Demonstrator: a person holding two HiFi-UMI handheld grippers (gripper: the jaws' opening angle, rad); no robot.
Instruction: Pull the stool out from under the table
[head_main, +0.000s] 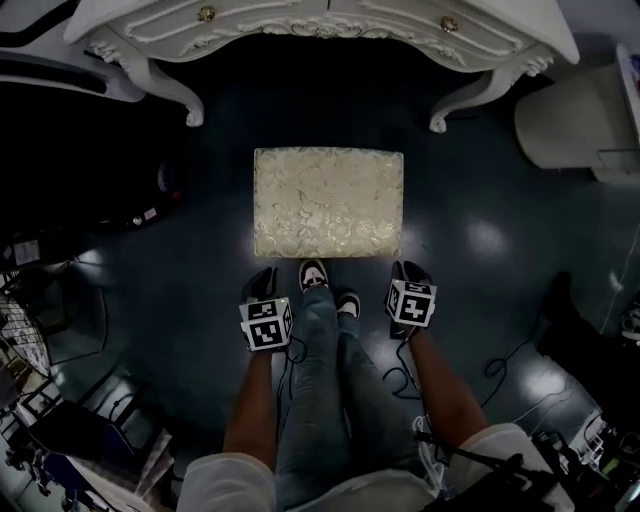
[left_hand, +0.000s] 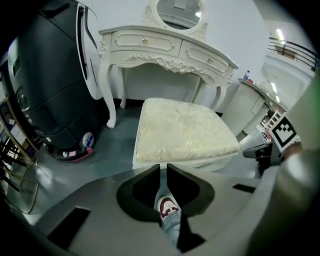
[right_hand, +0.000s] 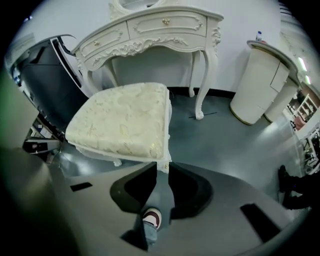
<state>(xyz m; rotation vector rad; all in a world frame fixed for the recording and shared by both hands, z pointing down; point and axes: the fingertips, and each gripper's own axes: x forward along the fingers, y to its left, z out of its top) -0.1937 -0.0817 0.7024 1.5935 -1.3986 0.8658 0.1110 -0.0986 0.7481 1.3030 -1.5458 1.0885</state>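
The stool, with a cream patterned cushion, stands on the dark floor in front of the white carved table, apart from it. In the left gripper view the stool lies just beyond my left gripper, whose jaws are a narrow slit apart with only a shoe and floor seen between them. My right gripper hangs near the stool's front corner, its jaws likewise a thin slit apart and empty. From above, the left gripper and right gripper hover at the stool's near edge, touching nothing.
The person's shoes stand between the grippers, close to the stool. A dark bulky case sits left of the table and a white rounded cabinet to the right. Cables trail on the floor at the right.
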